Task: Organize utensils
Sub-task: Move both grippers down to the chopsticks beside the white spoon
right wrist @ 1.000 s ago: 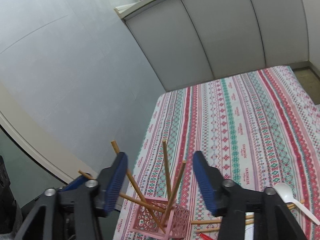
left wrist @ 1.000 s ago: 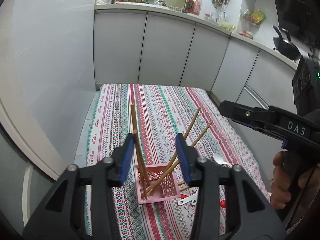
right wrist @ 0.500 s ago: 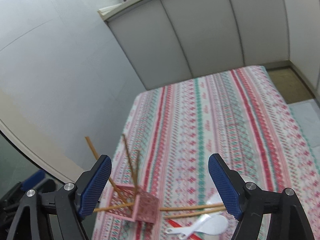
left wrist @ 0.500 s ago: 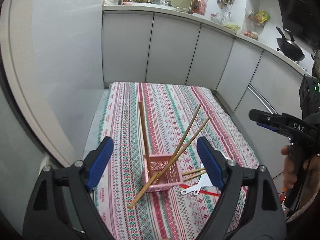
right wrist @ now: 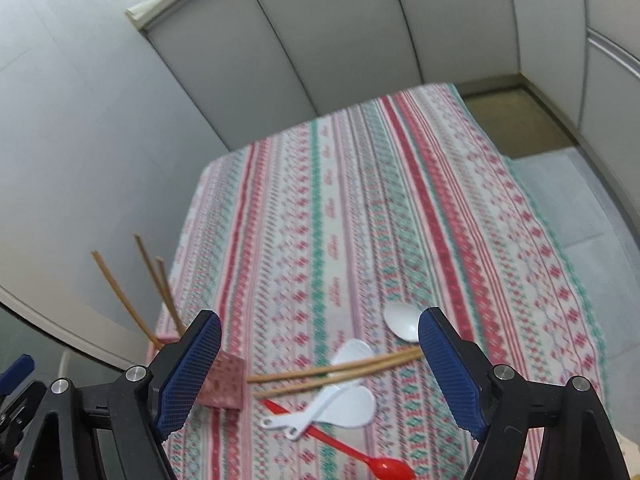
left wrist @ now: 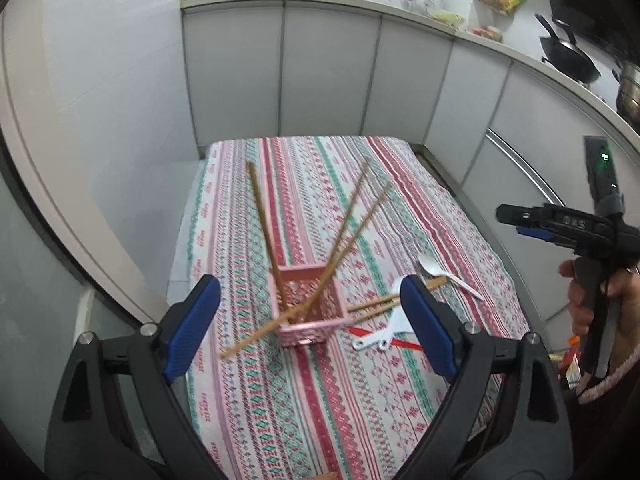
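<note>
A pink mesh basket (left wrist: 310,308) stands on the striped tablecloth (left wrist: 320,168) with several wooden chopsticks (left wrist: 264,224) leaning in it; one pokes out low to the front left. My left gripper (left wrist: 308,286) hovers above and behind the basket, its jaws opening wide with nothing held. To the right of the basket lie two loose chopsticks (right wrist: 332,372), a white spoon (right wrist: 402,322), white rice paddles (right wrist: 344,400) and a red spoon (right wrist: 384,468). Over these my right gripper (right wrist: 320,318) hangs open and empty. The basket (right wrist: 226,384) is partly hidden behind its left finger.
White kitchen cabinets (left wrist: 328,76) close off the far end and right side of the table. A wall runs along the left. Bare floor (right wrist: 520,120) shows past the table's far right corner. A person's hand (left wrist: 580,300) holds the right gripper's handle.
My left gripper has opened wide and drawn back from the basket, leaving a chopstick leaning in it. My right gripper has opened too and swung right and down, over the loose utensils.
</note>
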Motion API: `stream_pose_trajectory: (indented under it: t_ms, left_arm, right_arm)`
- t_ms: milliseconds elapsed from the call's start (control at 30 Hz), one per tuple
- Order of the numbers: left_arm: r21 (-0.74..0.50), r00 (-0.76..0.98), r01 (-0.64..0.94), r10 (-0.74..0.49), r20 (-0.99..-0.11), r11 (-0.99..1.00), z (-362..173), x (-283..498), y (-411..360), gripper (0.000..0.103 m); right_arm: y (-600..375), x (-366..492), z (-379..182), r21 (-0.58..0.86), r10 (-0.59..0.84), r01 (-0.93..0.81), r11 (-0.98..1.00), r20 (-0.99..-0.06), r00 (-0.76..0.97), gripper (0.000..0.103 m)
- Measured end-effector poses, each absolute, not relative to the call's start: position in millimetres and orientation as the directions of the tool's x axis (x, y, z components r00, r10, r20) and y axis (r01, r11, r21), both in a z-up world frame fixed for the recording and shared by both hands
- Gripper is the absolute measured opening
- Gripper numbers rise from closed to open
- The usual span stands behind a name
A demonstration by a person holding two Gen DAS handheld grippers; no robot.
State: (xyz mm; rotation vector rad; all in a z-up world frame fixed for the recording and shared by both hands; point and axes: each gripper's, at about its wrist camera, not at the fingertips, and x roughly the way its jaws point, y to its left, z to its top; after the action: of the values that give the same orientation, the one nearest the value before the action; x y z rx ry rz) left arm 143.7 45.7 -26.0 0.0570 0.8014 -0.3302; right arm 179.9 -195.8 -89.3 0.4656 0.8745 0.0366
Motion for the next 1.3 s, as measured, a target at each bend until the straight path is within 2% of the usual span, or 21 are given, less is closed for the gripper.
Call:
stream_pose_trajectory:
  t_ms: [400,467,533,600,767,1000,1167,1300]
  left_arm:
    - [-0.087,0.517,0.478,-0.360,-0.777,0.874,-55,125,-11,0.091]
    - [-0.075,0.498,0.504,-0.361,-0.788,0.860,-62,123,-21,0.091]
    - [-0.062,0.480,0.524,-0.355,-0.802,0.849,-71,122,-30,0.091]
    - [-0.055,0.461,0.539,-0.349,-0.816,0.840,-80,123,-39,0.091]
    - [-0.044,0.421,0.571,-0.338,-0.842,0.820,-98,127,-58,0.090]
    - [-0.001,0.365,0.620,-0.290,-0.885,0.784,-129,137,-90,0.067]
    - [0.021,0.340,0.650,-0.266,-0.902,0.759,-145,147,-111,0.056]
    - [0.016,0.315,0.655,-0.253,-0.914,0.756,-156,159,-123,0.042]
  right_arm:
    - [-217,186,-167,0.420,0.272,0.244,0.874,-0.840,0.470,0.083]
    - [-224,188,-182,0.427,0.285,0.263,0.865,-0.850,0.443,0.071]
    - [-228,191,-195,0.427,0.293,0.279,0.860,-0.862,0.414,0.051]
    - [-232,195,-211,0.425,0.301,0.292,0.857,-0.872,0.386,0.041]
    - [-236,209,-237,0.401,0.291,0.321,0.858,-0.894,0.340,0.034]
    - [-241,227,-254,0.359,0.259,0.319,0.877,-0.913,0.317,0.033]
    - [-251,236,-258,0.351,0.245,0.322,0.880,-0.913,0.325,0.033]
    - [-261,244,-256,0.314,0.198,0.324,0.892,-0.917,0.345,0.033]
